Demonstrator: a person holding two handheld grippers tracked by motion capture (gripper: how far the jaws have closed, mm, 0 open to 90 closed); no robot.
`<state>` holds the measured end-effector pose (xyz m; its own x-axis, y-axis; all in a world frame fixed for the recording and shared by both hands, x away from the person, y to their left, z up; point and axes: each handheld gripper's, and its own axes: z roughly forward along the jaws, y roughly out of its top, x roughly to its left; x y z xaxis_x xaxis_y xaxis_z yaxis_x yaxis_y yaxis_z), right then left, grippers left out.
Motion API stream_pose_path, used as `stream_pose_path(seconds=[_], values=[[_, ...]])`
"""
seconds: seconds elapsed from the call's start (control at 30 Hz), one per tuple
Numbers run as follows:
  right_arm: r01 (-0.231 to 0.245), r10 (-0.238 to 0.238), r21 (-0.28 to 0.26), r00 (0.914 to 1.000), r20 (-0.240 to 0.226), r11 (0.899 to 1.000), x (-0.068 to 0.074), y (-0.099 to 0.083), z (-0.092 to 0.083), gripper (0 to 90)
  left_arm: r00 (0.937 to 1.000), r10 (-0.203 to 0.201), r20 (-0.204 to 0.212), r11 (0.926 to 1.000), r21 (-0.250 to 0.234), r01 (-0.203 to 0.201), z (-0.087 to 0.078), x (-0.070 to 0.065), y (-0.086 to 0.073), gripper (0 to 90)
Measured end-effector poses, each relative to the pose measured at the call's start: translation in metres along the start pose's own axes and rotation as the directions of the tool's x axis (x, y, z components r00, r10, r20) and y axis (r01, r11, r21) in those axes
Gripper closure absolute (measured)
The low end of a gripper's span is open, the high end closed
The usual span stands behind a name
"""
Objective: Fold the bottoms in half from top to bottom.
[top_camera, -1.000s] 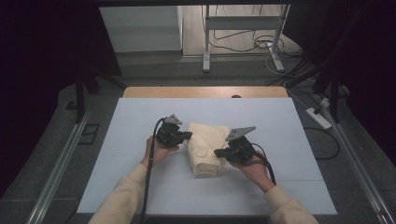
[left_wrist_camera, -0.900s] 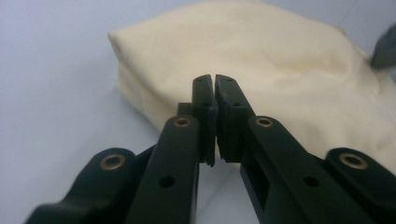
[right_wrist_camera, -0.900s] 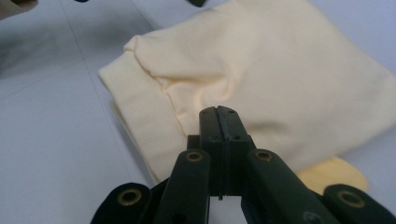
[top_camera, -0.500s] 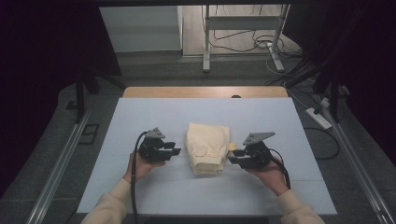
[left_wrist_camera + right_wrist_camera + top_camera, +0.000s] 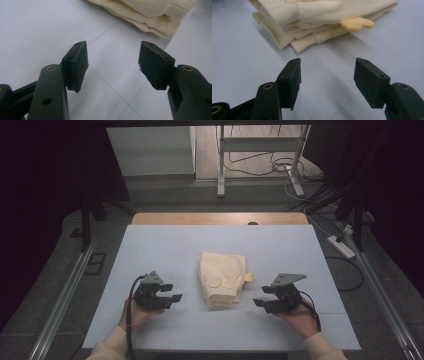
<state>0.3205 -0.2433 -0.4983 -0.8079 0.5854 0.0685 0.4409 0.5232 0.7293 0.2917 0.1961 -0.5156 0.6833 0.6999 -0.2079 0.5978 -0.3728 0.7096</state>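
I'm working in what looks like a lab or recording studio, dark curtains [image 5: 45, 180] on both sides, pale blue worktop [image 5: 165, 250], loose cables [image 5: 265, 165] on the floor, power strip [image 5: 341, 246], metal stand legs [image 5: 220, 170] behind

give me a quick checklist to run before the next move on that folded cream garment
1. Left gripper open: ok, jaws stand wide apart with nothing between them.
2. Right gripper open: ok, jaws apart and empty.
3. Both grippers apart from the folded cream fabric garment: ok, bare mat shows between each gripper and the cloth.
4. Garment lying flat on the pale blue table mat: ok, a stacked fold near the middle.
5. Fold tidy: not ok, a small yellow tab sticks out at one side.
6. Layers underneath aligned: cannot tell, the lower folds are hidden.
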Motion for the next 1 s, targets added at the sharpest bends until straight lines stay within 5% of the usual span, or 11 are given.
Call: stream_pose_path(seconds=[0.33,1.0], values=[[-0.026,0.027,-0.022,0.9996,0.013,0.999,-0.007,-0.013,-0.011,37.9,0.9997,-0.022,-0.011,0.9997,-0.007,0.022,-0.010,0.001,-0.014,38.2],[-0.022,0.022,-0.035,0.9997,0.013,0.999,-0.007,-0.013,-0.010,37.4,0.9999,-0.014,-0.007,0.9999,0.000,0.014,-0.008,0.002,-0.014,37.5]])
